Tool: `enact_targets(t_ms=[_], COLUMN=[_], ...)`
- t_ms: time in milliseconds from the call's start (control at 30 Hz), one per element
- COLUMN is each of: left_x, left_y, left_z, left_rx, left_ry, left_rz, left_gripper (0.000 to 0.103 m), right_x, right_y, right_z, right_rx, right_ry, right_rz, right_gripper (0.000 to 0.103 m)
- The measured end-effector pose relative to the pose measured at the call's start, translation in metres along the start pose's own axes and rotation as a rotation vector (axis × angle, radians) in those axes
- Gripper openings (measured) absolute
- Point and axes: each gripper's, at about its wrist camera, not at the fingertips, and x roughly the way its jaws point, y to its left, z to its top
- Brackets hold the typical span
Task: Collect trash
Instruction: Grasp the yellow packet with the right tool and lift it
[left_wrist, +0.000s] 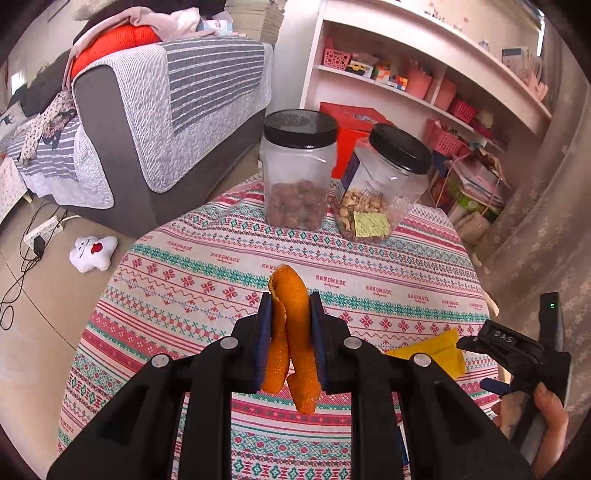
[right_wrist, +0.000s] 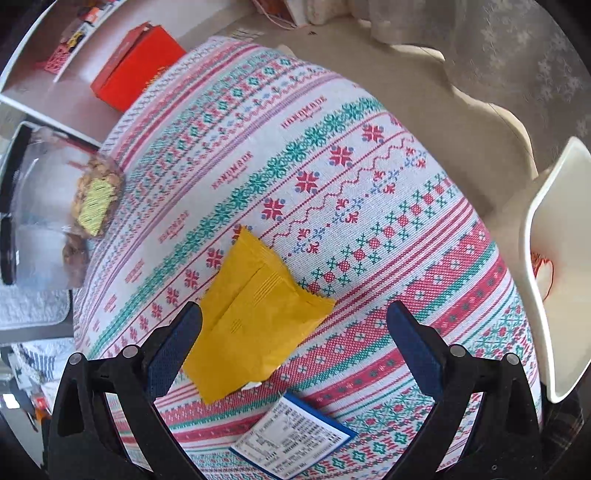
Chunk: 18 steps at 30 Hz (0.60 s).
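Note:
My left gripper is shut on an orange peel, holding it above the round table with the patterned cloth. My right gripper is open just above the table, its jaws on either side of a flat yellow wrapper. The wrapper also shows in the left wrist view, beside the right gripper body. A blue-edged printed packet lies on the cloth just below the wrapper, near the table's front edge.
Two clear jars with black lids, one of round nuts and one of pale nuts, stand at the table's far side. A white chair is to the right. A sofa, shelves, a red box and a white plush toy surround the table.

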Motion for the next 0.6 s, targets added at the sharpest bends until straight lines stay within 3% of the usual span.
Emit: enact_targets(t_ms=[133, 300, 367, 433, 500, 533, 600], left_x=[-0.005, -0.007, -0.006, -0.005, -0.006, -0.008, -0.010], left_y=[0.014, 0.017, 0.020, 0.025, 0.032, 0.035, 0.040], left_z=[0.015, 0.023, 0.026, 0.028, 0.030, 0.031, 0.032], left_rx=[-0.043, -0.046, -0.051, -0.073, -0.093, -0.102, -0.116], left_ry=[-0.034, -0.041, -0.037, -0.025, -0.022, -0.026, -0.033], left_rz=[-0.027, -0.057, -0.062, -0.074, -0.080, -0.080, -0.082], left_gripper=[0.020, 0.021, 0.021, 0.021, 0.021, 0.021, 0.021], right_x=[0.015, 0.023, 0.026, 0.024, 0.020, 0.018, 0.016], right_y=[0.009, 0.035, 0.044, 0.051, 0.057, 0.060, 0.065], right_z=[0.003, -0.001, -0.008, -0.015, -0.020, -0.022, -0.023], right_rx=[0.083, 0.072, 0.042, 0.001, -0.037, -0.049, -0.065], right_ry=[0.002, -0.012, -0.037, -0.082, -0.109, -0.118, -0.106], right_rz=[-0.047, -0.105, -0.155, -0.201, -0.198, -0.183, -0.125], right_gripper=[0.097, 0.097, 0.091, 0.080, 0.057, 0.051, 0.008])
